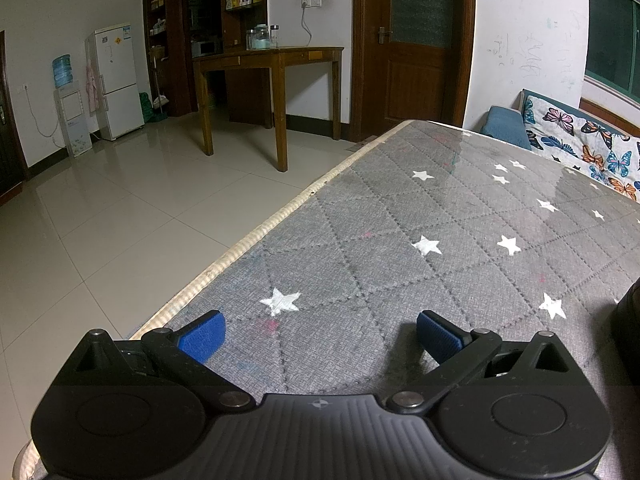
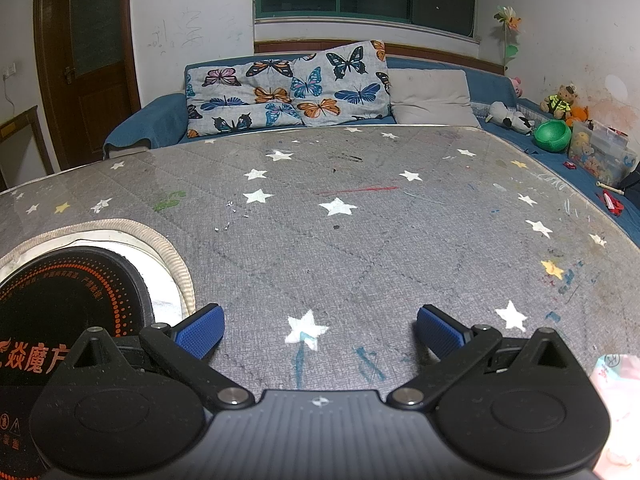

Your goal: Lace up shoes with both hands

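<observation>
No shoe or lace shows in either view. My left gripper (image 1: 320, 332) hovers low over a grey quilted table cover with white stars (image 1: 440, 220), near its left edge; its blue-padded fingers (image 1: 202, 336) stand wide apart with nothing between them. My right gripper (image 2: 320, 330) is also open and empty above the same star-patterned cover (image 2: 340, 220), over a white star with blue scribbles. A dark object (image 1: 628, 332) cuts in at the right edge of the left wrist view; I cannot tell what it is.
A black round induction cooker (image 2: 60, 304) sits in a cut-out at the table's left. Pink-white packaging (image 2: 618, 400) lies at the lower right. Behind the table is a blue sofa (image 2: 160, 120) with butterfly cushions (image 2: 288, 88). Tiled floor (image 1: 120, 220) and a wooden desk (image 1: 272, 60) lie left.
</observation>
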The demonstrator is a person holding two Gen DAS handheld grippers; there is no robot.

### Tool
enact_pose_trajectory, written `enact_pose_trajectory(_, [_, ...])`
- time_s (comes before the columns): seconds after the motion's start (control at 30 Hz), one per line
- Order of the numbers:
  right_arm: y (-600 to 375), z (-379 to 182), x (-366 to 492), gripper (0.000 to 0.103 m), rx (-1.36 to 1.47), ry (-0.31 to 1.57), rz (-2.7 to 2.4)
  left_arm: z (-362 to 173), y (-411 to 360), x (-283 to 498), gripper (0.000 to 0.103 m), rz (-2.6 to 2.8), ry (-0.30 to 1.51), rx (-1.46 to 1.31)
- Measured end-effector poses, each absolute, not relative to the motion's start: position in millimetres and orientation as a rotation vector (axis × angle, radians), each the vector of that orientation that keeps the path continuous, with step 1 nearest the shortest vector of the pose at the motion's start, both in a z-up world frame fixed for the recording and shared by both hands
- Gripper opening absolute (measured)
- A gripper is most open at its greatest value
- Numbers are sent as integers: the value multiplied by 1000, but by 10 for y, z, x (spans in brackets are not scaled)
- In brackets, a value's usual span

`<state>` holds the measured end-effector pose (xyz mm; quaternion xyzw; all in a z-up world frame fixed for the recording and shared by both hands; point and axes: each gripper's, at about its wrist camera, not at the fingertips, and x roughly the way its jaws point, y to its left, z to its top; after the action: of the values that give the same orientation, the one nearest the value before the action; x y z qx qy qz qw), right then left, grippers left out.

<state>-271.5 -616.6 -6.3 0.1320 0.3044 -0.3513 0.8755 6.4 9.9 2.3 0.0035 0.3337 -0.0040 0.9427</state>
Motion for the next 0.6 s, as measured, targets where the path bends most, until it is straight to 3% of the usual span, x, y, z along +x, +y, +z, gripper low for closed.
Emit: enact_pose_trajectory(0.6, [-6154,-67,-2696,103,272,636,-735,23,107,63,103,-9,681,5])
